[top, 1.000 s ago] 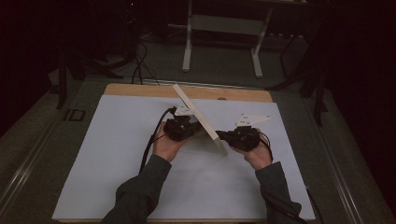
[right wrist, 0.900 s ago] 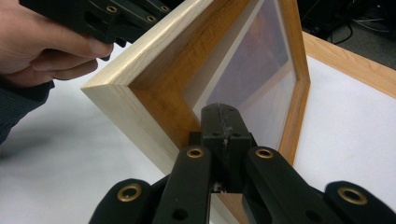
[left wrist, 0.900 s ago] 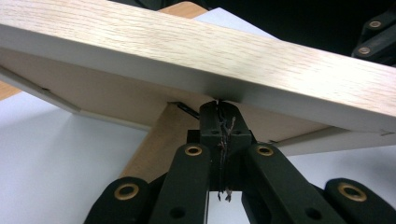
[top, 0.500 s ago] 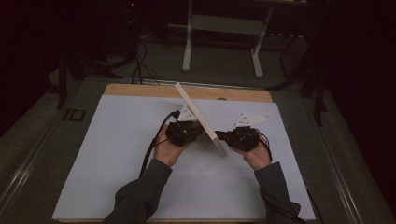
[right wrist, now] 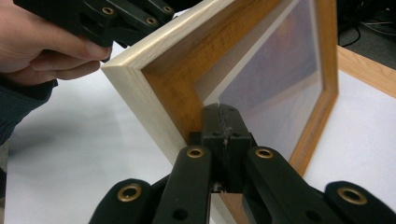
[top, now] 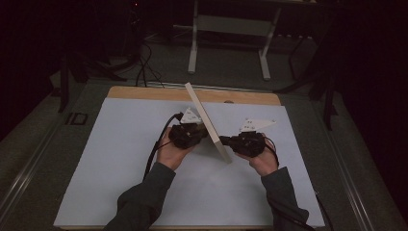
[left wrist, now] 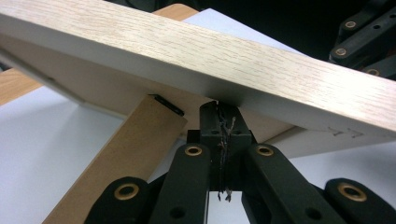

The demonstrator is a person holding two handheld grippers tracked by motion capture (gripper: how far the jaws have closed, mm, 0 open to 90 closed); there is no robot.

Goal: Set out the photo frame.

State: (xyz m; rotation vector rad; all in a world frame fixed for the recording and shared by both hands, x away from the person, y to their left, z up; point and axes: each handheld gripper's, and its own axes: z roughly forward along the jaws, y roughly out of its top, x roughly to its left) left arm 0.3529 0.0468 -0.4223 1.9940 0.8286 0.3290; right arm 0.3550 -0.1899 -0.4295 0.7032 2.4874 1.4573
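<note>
A wooden picture frame (top: pixel 207 122) stands tilted on edge near the middle of the white table sheet (top: pixel 115 163), its long line running from about eleven o'clock down to five o'clock in the high view. The left gripper (top: pixel 188 135) sits against its rear at nine o'clock of the frame, the right gripper (top: pixel 243 143) against its front at three o'clock.

Both pairs of jaws are pressed together with nothing between them. Each closed tip simply butts against the frame, so it is propped from two sides, not pinched.

I judge the frame light but stiff, with smooth, slippery wood and a glazed front (right wrist: pixel 275 70) that would crack if it tipped. The safest hold looks like the thick outer rim, never the pane.

The left gripper view shows the back: the pale rim (left wrist: pixel 196 60) overhead and a brown easel leg (left wrist: pixel 126 158) swung out, with what may be a small black hinge at its top. The right gripper view instead shows the inner bevel, the pane and the person's left hand (right wrist: pixel 42 46) beyond the corner.
</note>
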